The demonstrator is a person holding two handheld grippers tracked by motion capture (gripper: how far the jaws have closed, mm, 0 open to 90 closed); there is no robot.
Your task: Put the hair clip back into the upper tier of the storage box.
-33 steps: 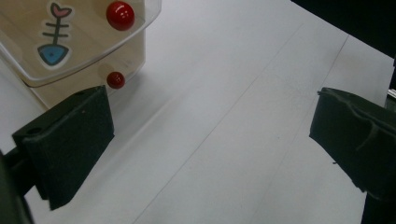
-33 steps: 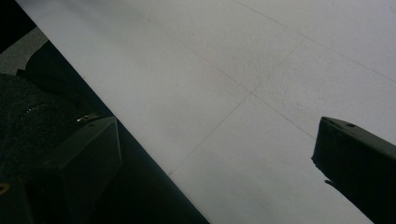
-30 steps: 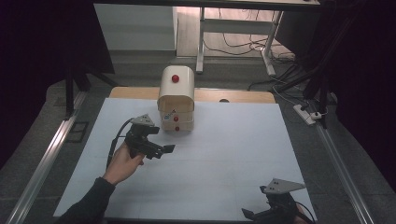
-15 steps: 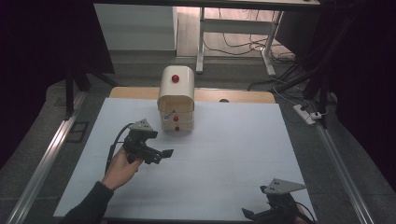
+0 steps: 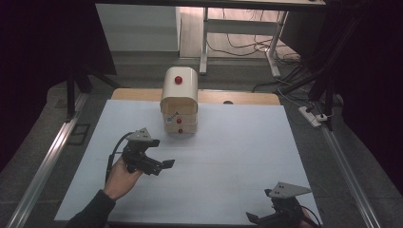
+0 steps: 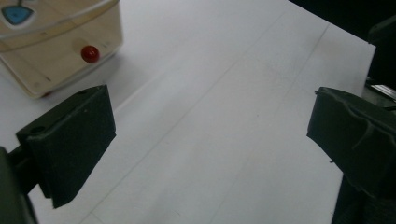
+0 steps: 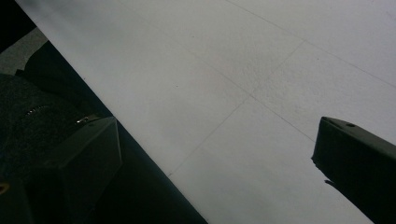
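Your tabletop (image 5: pixel 228 156) carries one thing: a small round-topped cabinet (image 5: pixel 179 100) standing at the far edge, a little left of centre, its front facing you. Three round knobs sit on that front, one above another, the lowest knob (image 6: pixel 90 53) near the base. Your left gripper (image 5: pixel 154 164) is in front of the cabinet and to its left, over the left half of the tabletop, well apart from it. Your right gripper (image 5: pixel 266 219) sits at the near right corner, its jaws straddling the tabletop's near edge.
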